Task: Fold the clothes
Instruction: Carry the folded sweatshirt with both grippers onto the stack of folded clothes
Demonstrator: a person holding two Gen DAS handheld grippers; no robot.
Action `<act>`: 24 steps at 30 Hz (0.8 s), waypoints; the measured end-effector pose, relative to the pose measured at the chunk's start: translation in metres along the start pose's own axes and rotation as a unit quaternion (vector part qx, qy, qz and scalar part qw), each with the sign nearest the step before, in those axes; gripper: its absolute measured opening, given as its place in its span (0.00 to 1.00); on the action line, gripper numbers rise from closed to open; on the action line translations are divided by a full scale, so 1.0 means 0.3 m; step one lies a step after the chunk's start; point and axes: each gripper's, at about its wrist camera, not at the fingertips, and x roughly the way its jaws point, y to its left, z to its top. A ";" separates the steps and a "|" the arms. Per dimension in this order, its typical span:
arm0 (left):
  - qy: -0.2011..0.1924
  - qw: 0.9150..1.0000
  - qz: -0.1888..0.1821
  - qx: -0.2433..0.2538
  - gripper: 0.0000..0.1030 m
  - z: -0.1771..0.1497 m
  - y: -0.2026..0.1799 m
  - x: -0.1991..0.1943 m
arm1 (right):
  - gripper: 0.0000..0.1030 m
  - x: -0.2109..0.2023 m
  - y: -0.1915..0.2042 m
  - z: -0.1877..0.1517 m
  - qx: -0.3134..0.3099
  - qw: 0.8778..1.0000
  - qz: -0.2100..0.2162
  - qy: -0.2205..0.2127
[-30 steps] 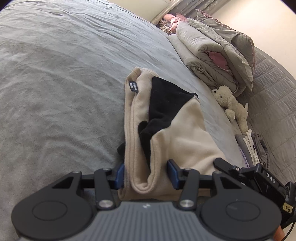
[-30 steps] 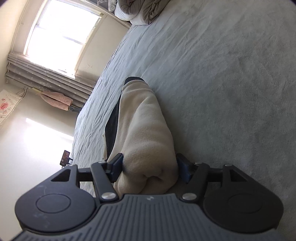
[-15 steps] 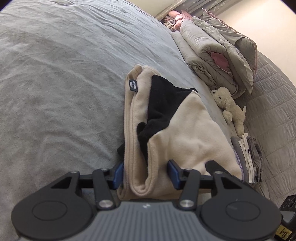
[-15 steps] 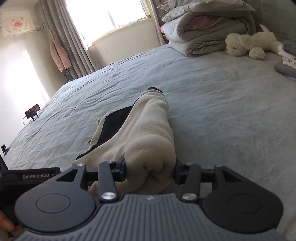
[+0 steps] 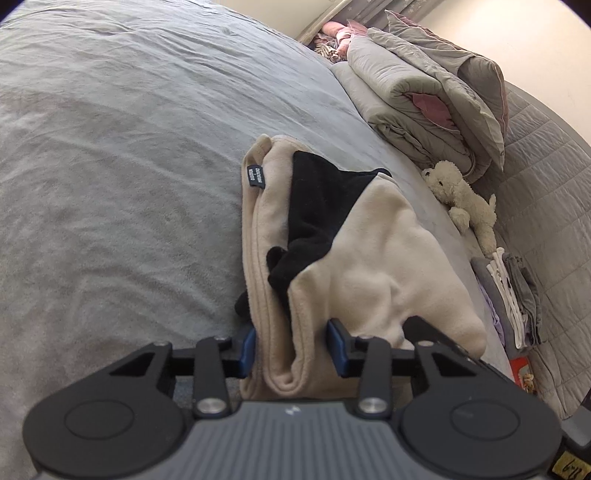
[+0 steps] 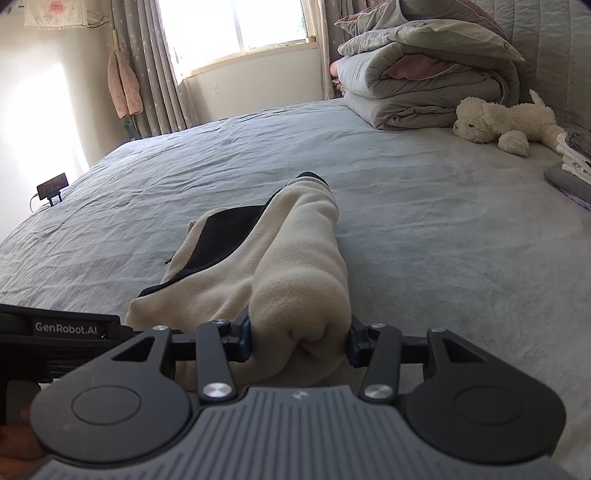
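Note:
A beige fleece garment (image 5: 369, 258) with a black lining (image 5: 317, 206) lies partly folded on the grey bed (image 5: 110, 184). My left gripper (image 5: 291, 350) is shut on its near folded edge. In the right wrist view the same garment (image 6: 295, 266) stretches away from me, and my right gripper (image 6: 299, 343) is shut on a thick bunched fold of it. The left gripper's black body (image 6: 62, 332) shows at the left of the right wrist view, close beside the right one. A small dark label (image 5: 256, 175) sits near the garment's far edge.
Folded grey and pink quilts (image 6: 424, 85) are stacked at the bed's far right, with a white plush dog (image 6: 506, 118) beside them. A small pile of folded clothes (image 5: 506, 295) lies at the right. A window and curtains (image 6: 236, 26) are beyond the bed.
The right gripper has swung round from a steep sideways tilt to level, still holding the fold. The left gripper has kept its hold and barely moved.

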 end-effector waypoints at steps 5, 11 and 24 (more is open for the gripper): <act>-0.021 0.999 -0.006 0.027 0.29 -0.003 -0.040 -0.041 | 0.47 -0.068 0.085 0.007 -0.107 0.991 -0.027 -0.076; -0.043 0.998 -0.022 0.034 0.28 -0.014 -0.118 -0.074 | 0.47 -0.133 0.023 0.043 -0.111 0.987 -0.034 -0.112; -0.036 0.995 -0.096 0.009 0.28 -0.069 -0.465 0.010 | 0.47 -0.319 -0.356 0.142 0.029 0.987 -0.054 -0.146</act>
